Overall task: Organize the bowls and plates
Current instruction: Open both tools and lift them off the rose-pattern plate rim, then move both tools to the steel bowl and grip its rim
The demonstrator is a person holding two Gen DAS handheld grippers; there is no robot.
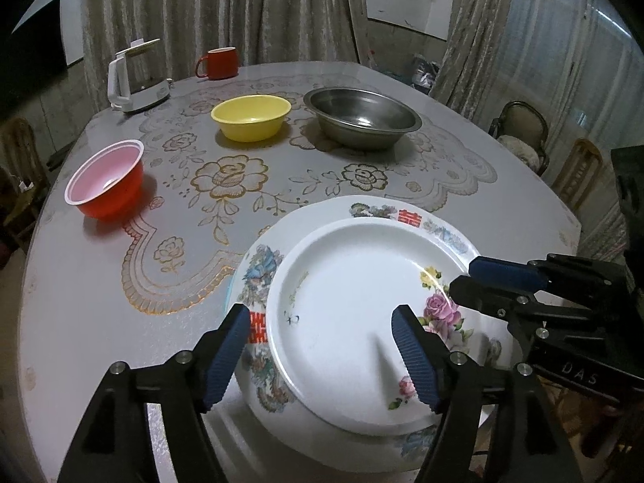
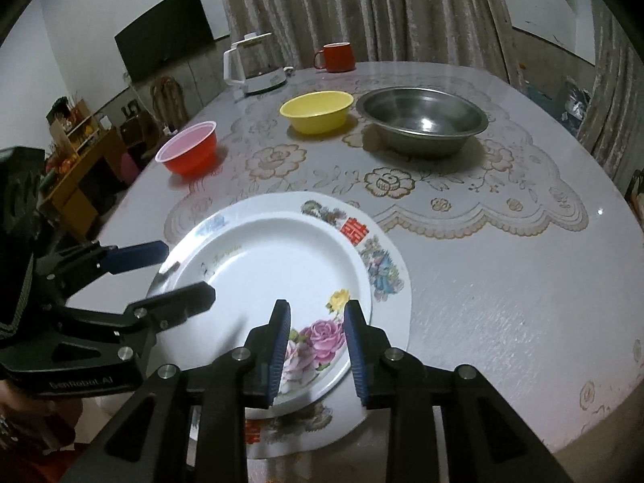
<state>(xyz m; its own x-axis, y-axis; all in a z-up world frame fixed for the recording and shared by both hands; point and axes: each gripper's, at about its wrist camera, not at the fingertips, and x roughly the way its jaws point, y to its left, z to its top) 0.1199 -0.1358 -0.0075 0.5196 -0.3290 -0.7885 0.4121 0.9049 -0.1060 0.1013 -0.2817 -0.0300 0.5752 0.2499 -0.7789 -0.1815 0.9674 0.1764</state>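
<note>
A small white plate [image 1: 346, 314] [image 2: 261, 281] with roses on its rim lies on a larger decorated plate [image 1: 261, 265] [image 2: 382, 265] at the table's near edge. My left gripper [image 1: 322, 358] [image 2: 181, 273] is open. It straddles the small plate's left rim, one finger over the big plate and the other over the white centre. My right gripper [image 2: 318, 346] [image 1: 469, 277] stands narrowly open at the rose-painted side, and its pads are clear of the plate. Further back sit a red bowl [image 1: 106, 181] [image 2: 189, 149], a yellow bowl [image 1: 251, 116] [image 2: 318, 110] and a steel bowl [image 1: 362, 120] [image 2: 422, 120].
A white kettle [image 1: 137, 80] [image 2: 257, 68] and a red mug [image 1: 217, 62] [image 2: 336, 56] stand at the far edge of the round table [image 1: 80, 281]. Chairs [image 1: 523, 133] are beyond its right side. Curtains hang behind.
</note>
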